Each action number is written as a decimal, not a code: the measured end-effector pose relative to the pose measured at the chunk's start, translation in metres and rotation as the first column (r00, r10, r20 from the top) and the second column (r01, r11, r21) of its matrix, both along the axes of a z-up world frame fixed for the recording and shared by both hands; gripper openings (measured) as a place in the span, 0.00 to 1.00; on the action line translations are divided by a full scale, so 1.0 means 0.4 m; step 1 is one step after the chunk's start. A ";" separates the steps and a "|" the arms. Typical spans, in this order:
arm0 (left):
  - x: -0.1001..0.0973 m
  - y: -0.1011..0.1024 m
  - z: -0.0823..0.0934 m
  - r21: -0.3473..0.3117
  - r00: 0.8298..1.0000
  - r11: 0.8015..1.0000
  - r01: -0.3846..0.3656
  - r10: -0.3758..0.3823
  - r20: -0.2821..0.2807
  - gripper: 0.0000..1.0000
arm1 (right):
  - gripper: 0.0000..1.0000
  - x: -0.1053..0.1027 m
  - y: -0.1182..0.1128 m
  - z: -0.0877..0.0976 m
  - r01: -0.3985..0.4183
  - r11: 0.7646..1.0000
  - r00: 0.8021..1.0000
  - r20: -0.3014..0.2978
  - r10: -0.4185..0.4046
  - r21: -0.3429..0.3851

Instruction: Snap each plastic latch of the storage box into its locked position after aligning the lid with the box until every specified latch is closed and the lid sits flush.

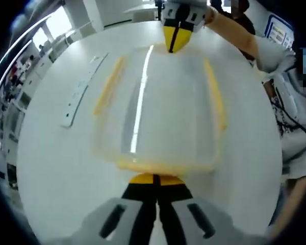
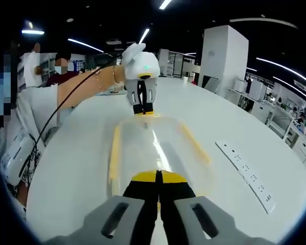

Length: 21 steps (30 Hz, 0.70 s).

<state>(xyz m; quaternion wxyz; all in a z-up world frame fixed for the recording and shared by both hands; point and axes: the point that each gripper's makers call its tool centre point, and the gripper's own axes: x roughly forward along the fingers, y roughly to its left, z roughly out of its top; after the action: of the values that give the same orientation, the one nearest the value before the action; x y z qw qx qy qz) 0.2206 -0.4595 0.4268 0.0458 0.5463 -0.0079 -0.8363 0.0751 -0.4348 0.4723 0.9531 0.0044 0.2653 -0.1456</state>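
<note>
You are working over a white worktop (image 1: 51, 168) where a long white power strip (image 1: 81, 92) is lying flat, well apart from the middle. A black cable (image 2: 56, 115) is trailing along your sleeve (image 2: 33, 109), and ceiling strip lights (image 2: 166, 4) are glowing overhead.

Left tool (image 1: 154, 179) closed; right tool (image 2: 158, 177) closed.
</note>
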 end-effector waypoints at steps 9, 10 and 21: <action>-0.002 -0.005 -0.011 -0.002 0.999 1.000 0.003 -0.003 -0.040 0.00 | 0.00 0.000 0.000 0.001 -0.002 1.000 1.000 0.010 0.002 -0.001; -0.001 -0.003 -0.013 0.009 0.998 1.000 0.010 -0.010 -0.067 0.00 | 0.00 0.001 0.001 0.001 -0.002 1.000 1.000 0.014 0.002 -0.002; 0.007 -0.015 0.051 -0.056 0.977 0.997 -0.044 0.031 -0.210 0.00 | 0.00 -0.020 -0.002 0.003 0.037 0.999 0.999 -0.005 -0.037 -0.008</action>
<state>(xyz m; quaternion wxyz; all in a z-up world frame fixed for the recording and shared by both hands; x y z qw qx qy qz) 0.2234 -0.4653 0.4474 0.0786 0.4540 -0.0181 -0.8873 0.0669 -0.4355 0.4736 0.9495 0.0049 0.2672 -0.1643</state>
